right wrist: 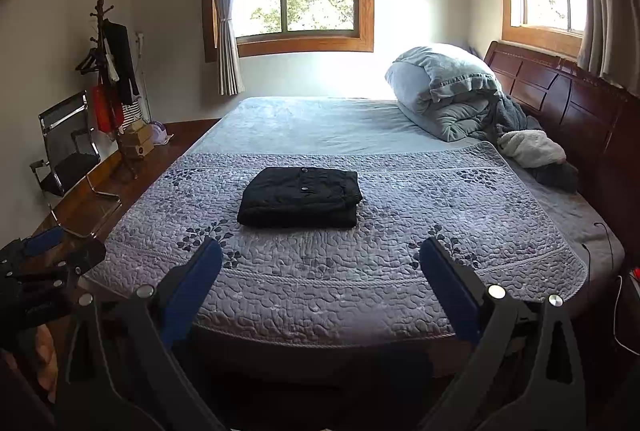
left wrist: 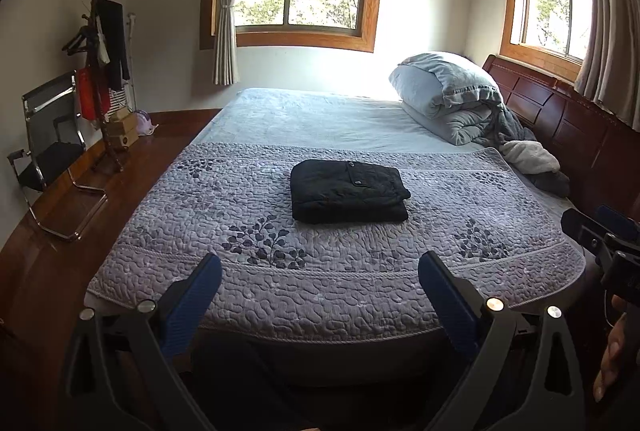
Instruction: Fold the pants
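Black pants (left wrist: 347,191) sit folded at twelve o'clock; left gripper (left wrist: 320,271) and right gripper (right wrist: 320,263) both gape empty. Snagging could unfold them.

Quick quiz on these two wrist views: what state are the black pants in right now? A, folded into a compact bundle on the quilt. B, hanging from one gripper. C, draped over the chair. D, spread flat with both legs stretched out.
A: the black pants lie as a neat folded stack on the patterned quilt, and both grippers are open and clear of them.
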Action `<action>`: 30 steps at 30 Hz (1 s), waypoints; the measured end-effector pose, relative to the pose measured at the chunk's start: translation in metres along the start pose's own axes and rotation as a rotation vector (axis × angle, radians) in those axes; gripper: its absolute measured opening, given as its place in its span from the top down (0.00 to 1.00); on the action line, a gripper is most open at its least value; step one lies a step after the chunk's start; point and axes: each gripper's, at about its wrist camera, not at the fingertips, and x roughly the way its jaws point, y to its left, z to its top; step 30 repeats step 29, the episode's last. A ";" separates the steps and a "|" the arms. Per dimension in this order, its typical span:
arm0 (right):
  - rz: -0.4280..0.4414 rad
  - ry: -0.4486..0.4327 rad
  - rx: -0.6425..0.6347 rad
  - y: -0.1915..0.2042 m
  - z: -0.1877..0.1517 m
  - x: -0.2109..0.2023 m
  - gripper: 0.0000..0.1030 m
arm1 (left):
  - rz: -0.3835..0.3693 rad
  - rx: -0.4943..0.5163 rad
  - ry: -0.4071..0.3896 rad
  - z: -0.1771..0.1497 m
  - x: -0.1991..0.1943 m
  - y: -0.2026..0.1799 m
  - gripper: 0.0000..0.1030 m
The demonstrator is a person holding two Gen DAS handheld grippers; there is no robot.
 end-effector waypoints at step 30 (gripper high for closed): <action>0.003 0.040 0.023 -0.011 0.002 0.026 0.04 | -0.002 0.020 -0.004 0.009 0.016 -0.014 0.04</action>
